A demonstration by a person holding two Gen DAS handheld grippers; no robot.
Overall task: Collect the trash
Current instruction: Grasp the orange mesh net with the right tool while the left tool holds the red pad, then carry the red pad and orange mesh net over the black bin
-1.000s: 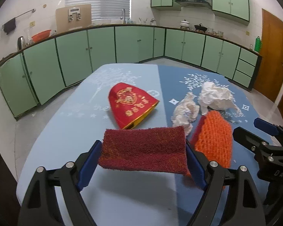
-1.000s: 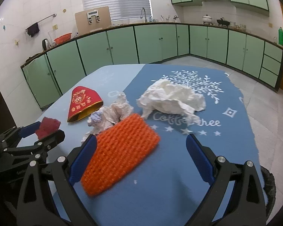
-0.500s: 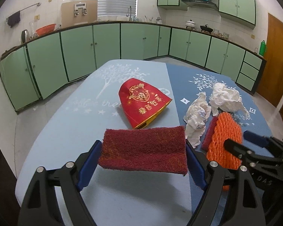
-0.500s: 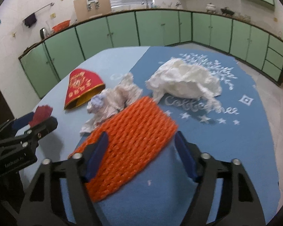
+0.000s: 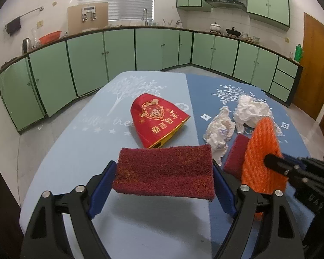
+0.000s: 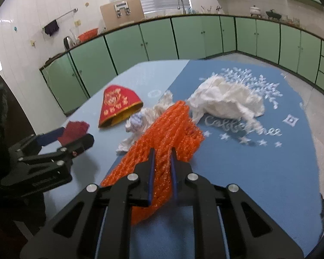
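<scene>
My left gripper [image 5: 163,172] is shut on a dark red scouring pad [image 5: 164,161] and holds it flat just above the table, spanning the wide jaws. My right gripper [image 6: 162,153] is closing tight on an orange foam net [image 6: 172,125], whose pads press on the net and bunch it up on edge. In the left wrist view the orange foam net [image 5: 262,142] stands upright at the right, pinched by the right gripper [image 5: 278,159]. The left gripper [image 6: 69,136] shows at the left of the right wrist view.
On the blue table [image 5: 75,151] lie a red and gold pouch [image 5: 159,118], a small crumpled tissue [image 5: 219,127], a bigger white tissue wad [image 5: 252,112] and a second dark red pad [image 5: 235,153]. Green cabinets [image 5: 118,54] ring the room beyond the table's edge.
My right gripper's jaws went from wide open to closed on the orange net, which now stands bunched on edge, uncovering a second red pad. The left gripper kept its hold.
</scene>
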